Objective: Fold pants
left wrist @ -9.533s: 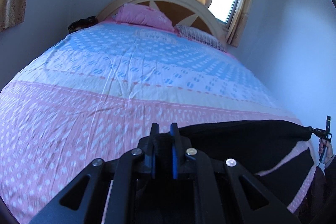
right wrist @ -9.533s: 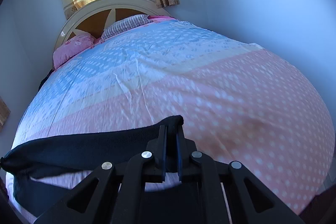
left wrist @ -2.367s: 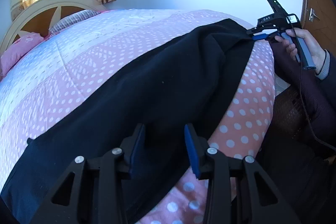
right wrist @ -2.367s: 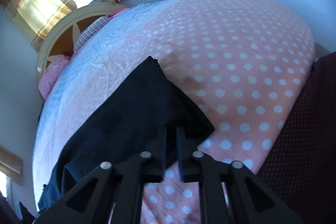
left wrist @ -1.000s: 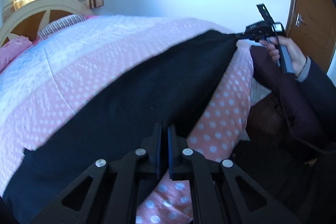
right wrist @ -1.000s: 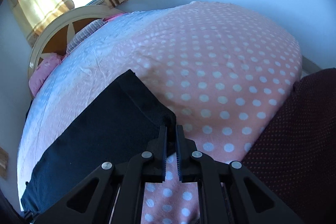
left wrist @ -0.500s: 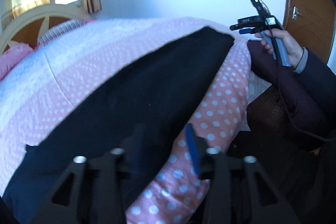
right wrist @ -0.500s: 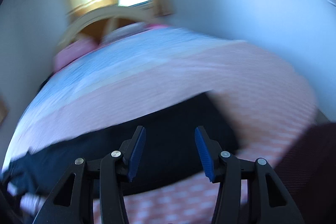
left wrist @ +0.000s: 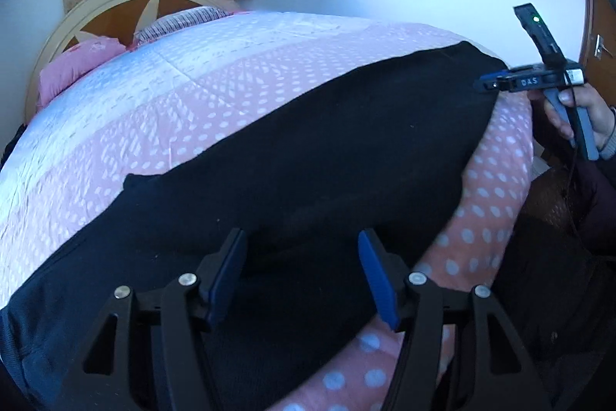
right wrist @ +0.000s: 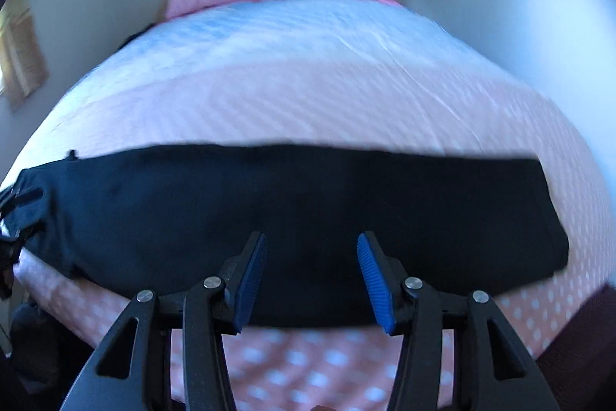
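Release is what has just changed: left gripper (left wrist: 302, 274), jaws opening, and right gripper (right wrist: 312, 276), jaws apart, which a second ago pinched the dark navy fabric pants (right wrist: 292, 218), now hover empty over them, lying lengthwise-folded on the near pink polka-dot bedspread (right wrist: 308, 95), ready for a crosswise fold.

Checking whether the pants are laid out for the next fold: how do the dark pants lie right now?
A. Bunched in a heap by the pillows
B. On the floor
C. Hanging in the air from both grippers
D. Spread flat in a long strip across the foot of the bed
D: the dark pants lie flat in a long strip on the dotted pink bedspread, with the right gripper open above them and gripping nothing.
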`<state>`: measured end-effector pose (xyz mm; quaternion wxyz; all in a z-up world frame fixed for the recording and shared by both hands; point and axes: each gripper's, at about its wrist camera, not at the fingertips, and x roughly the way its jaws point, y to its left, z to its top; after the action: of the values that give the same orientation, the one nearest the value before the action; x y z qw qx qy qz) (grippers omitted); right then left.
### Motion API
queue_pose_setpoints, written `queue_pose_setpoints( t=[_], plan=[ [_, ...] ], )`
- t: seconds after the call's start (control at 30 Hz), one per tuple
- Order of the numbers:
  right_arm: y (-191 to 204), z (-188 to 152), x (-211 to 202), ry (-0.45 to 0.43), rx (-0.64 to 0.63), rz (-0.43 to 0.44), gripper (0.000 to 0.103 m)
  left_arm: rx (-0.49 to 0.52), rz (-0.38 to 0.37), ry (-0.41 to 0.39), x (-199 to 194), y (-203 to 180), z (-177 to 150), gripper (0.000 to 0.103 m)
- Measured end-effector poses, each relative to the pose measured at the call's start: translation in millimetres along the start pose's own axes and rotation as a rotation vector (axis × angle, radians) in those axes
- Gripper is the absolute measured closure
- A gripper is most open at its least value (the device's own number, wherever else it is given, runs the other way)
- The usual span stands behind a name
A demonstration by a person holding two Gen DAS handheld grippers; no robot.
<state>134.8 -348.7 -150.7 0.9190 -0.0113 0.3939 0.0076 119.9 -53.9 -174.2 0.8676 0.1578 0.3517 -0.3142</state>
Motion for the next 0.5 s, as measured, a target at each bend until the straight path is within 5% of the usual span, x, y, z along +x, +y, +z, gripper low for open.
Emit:
queue_pose_setpoints(
  t=[0.2,0.37,0.5],
  plan=[
    [90,37,14,0.0,-0.111,0.274,0.052,-0.038,0.148,-0.043,-33,40,-7,0.039],
    [172,76,54,0.087,-0.105,0.513,0.052,-0.206,0.358,-0.001,-61,122,-35,0.037],
    [227,101,96,0.171,-0.074,0.602,0.052,-0.321,0.467,0.037,-71,176,-61,0.037]
  ],
)
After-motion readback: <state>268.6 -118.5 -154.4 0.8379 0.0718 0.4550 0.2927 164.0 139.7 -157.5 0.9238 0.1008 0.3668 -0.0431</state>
